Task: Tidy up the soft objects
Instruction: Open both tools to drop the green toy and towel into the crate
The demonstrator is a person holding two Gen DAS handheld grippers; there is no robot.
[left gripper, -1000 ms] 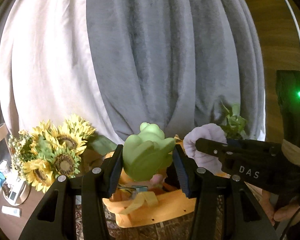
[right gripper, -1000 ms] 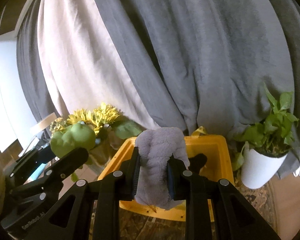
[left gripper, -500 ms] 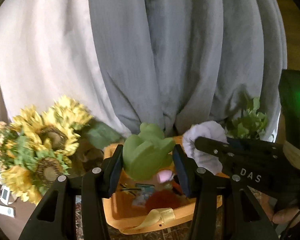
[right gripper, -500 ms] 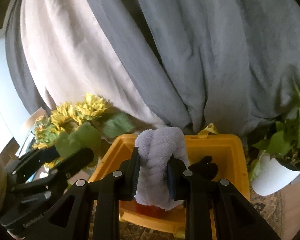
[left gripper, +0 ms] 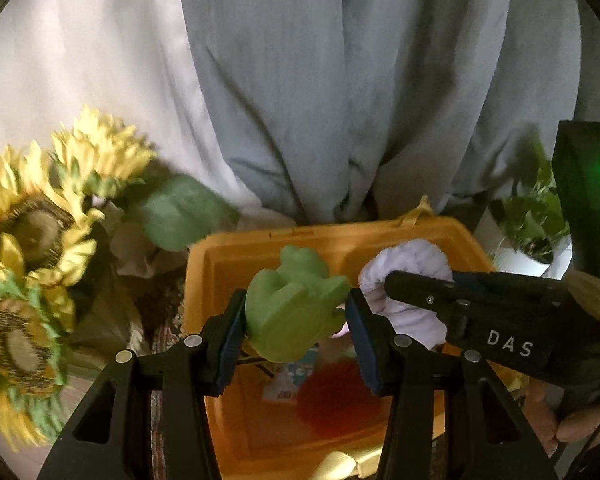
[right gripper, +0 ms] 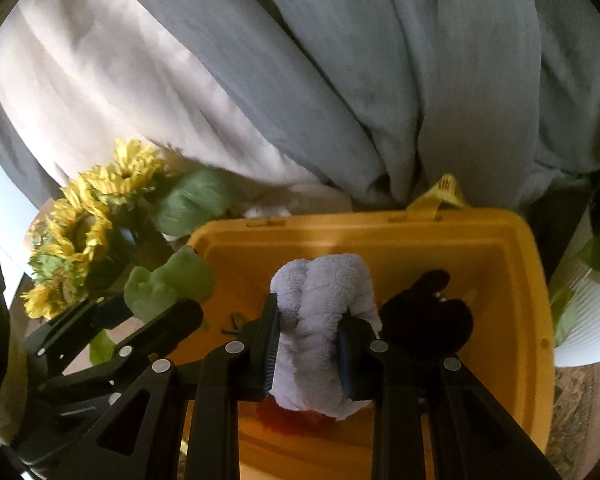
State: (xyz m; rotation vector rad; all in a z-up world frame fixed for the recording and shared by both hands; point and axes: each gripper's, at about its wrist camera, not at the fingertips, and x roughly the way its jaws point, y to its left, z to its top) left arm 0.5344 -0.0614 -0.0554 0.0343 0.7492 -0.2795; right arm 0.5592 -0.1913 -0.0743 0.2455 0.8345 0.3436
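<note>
Both grippers arriving over the yellow bin (left gripper: 396, 236) — release is likely next.
Left wrist: the left gripper (left gripper: 296, 330), clamping the green toy (left gripper: 296, 314), is now hanging above the bin. Right wrist: the right gripper (right gripper: 308, 338), squeezing the lavender towel (right gripper: 320, 320), is closing in above the bin — beside a black plush (right gripper: 428, 318).

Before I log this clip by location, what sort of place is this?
Probably a lived-in room at home, such as a living room or bedroom. Floor-length grey and white curtains hang behind, with a sunflower bouquet and a potted plant flanking a yellow bin that holds soft toys.
</note>
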